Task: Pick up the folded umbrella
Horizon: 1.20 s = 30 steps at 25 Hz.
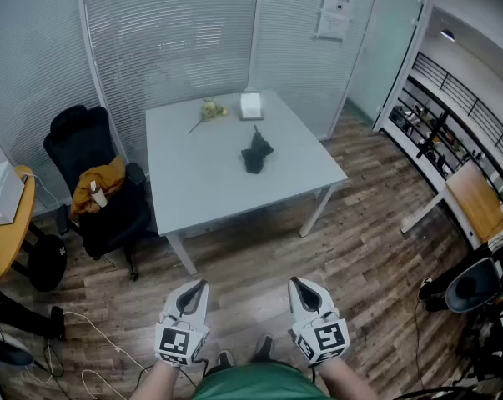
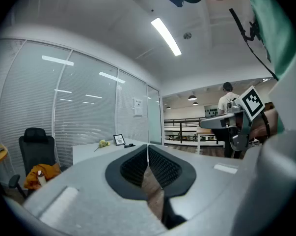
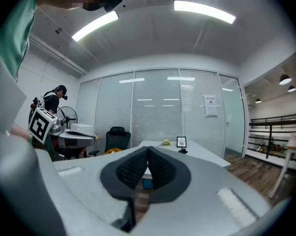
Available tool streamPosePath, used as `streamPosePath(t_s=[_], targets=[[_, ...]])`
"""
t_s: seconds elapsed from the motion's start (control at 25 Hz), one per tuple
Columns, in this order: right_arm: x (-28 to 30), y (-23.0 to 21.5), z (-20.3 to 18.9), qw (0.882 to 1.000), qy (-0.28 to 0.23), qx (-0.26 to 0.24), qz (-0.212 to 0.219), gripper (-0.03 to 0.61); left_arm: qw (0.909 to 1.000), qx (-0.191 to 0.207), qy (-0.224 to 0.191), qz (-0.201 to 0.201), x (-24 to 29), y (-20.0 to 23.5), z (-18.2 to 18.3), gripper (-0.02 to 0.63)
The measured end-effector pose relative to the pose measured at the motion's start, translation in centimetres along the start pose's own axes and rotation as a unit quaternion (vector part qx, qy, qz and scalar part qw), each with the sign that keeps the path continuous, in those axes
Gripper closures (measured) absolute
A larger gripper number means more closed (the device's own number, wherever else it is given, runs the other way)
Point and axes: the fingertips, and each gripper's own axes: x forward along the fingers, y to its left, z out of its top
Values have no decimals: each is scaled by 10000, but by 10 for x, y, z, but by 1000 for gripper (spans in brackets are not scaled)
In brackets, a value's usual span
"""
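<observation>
Table (image 1: 203,182) at twelve o'clock bore the umbrella (image 1: 256,152), likely light and floppy, best pinched mid-bundle; left gripper (image 1: 196,287) and right gripper (image 1: 300,287) were closed, empty.

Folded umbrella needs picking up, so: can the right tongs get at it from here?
Probably not yet: the folded umbrella lies midway across the table, and the right tongs hang over the floor short of it. Nothing blocks the way.
</observation>
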Motion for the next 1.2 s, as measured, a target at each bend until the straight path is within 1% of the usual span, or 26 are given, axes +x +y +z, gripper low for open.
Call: streamPosePath(t_s=[0.2, 0.32, 0.44, 0.64, 0.84, 0.96, 1.08, 1.2], targets=[[-1, -56, 4, 9998, -96, 53, -146, 575, 10000, 37, -42, 11, 43, -19, 8, 598], [0, -90, 1, 9989, -92, 321, -330, 575, 10000, 21, -47, -13, 68, -30, 17, 598], [1, -122, 6, 9977, -206, 505, -410, 575, 10000, 7, -75, -4, 93, -40, 30, 598], [3, -163, 14, 9970, -407, 566, -333, 575, 9998, 112, -105, 92, 124, -60, 46, 598], [12, -192, 19, 9966, -546, 592, -151, 575, 9995, 209, -73, 221, 148, -69, 57, 598], [18, -209, 28, 9965, -638, 519, -141, 575, 9990, 322, -113, 296, 165, -64, 68, 598], [31, -219, 37, 9967, -675, 429, -166, 575, 9983, 370, -137, 425, 176, -49, 80, 598], [51, -228, 37, 9977, -603, 264, -160, 575, 9972, 505, -31, 555, 188, -30, 75, 598]])
